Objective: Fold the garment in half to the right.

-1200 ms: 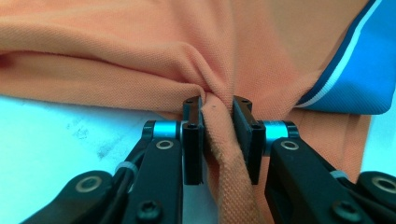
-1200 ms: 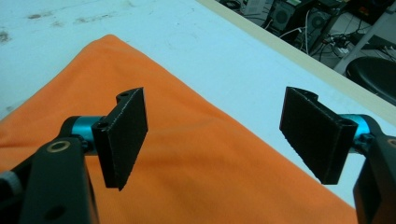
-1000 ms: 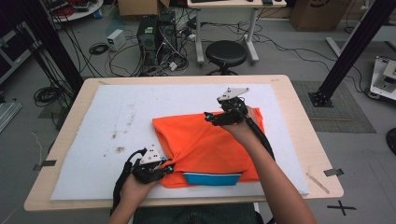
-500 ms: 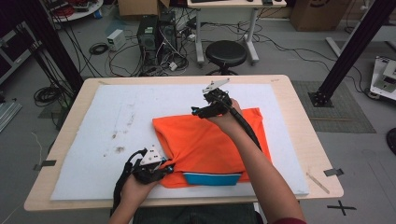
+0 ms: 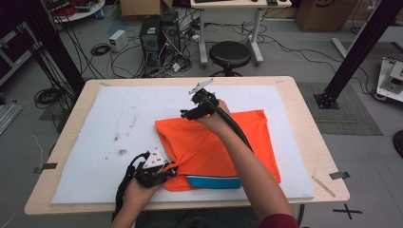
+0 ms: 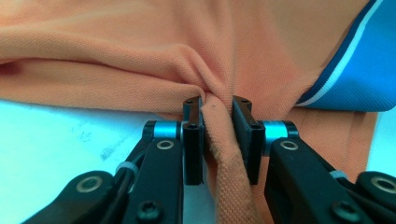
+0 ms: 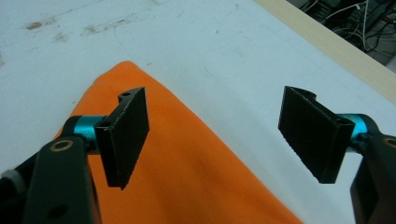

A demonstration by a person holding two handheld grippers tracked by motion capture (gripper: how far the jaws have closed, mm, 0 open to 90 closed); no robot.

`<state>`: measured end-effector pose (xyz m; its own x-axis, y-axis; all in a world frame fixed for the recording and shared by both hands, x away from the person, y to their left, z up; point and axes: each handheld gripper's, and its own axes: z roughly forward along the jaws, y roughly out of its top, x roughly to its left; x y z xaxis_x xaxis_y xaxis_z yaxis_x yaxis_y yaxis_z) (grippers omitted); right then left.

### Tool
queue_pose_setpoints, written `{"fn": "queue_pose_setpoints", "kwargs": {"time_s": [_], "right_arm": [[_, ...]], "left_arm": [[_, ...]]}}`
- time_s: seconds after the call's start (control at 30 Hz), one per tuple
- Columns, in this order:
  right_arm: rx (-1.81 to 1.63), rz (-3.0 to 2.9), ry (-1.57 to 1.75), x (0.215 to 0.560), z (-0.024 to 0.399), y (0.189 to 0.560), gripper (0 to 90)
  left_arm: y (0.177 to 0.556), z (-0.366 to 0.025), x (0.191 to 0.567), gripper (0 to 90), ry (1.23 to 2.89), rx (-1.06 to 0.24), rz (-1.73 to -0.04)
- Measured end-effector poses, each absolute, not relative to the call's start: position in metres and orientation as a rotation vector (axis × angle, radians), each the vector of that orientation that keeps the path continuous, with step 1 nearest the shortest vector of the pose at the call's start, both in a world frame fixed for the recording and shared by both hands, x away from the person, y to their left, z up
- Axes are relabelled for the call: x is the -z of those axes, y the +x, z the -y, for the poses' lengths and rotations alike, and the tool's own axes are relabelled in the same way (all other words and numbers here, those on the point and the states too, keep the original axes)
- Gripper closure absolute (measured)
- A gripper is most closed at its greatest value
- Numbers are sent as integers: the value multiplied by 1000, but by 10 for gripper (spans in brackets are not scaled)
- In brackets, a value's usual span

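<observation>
In the high view, an orange shirt (image 5: 216, 145) lies folded at the centre of a white mat (image 5: 100, 123) on a wooden table (image 5: 321, 142). The left gripper (image 5: 166, 172), at lower left, pinches the shirt's near edge. The right gripper (image 5: 187, 113) hangs over the shirt's upper-left corner.

In the left gripper view, both jaws clamp a bunched fold of orange cloth at centre; a blue panel (image 6: 362, 70) shows at upper right.

In the right gripper view, the jaws stand wide apart, with nothing between them, above the shirt's corner at lower left.
</observation>
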<state>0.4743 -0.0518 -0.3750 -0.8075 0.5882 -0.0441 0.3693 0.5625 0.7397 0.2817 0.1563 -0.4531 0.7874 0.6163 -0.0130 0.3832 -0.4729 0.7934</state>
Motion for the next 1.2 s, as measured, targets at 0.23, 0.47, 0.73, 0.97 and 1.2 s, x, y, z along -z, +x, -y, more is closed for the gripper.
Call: {"fn": "queue_pose_setpoints", "kwargs": {"time_s": [0.23,0.47,0.73,0.97,1.2], "right_arm": [[-1069,-2558,776,390,31,480,253],[-1056,-2630,754,406,6,481,274],[-1033,-2692,708,421,-25,479,274],[-1010,-2745,701,436,-50,482,274],[-901,-2720,645,440,-61,483,598]], "left_arm": [[281,-156,453,756,2126,-353,-736],[281,-156,453,756,2126,-354,-735],[281,-156,453,756,2128,-356,-734],[281,-156,453,756,2132,-364,-730],[281,-156,453,758,2129,-359,-735]]}}
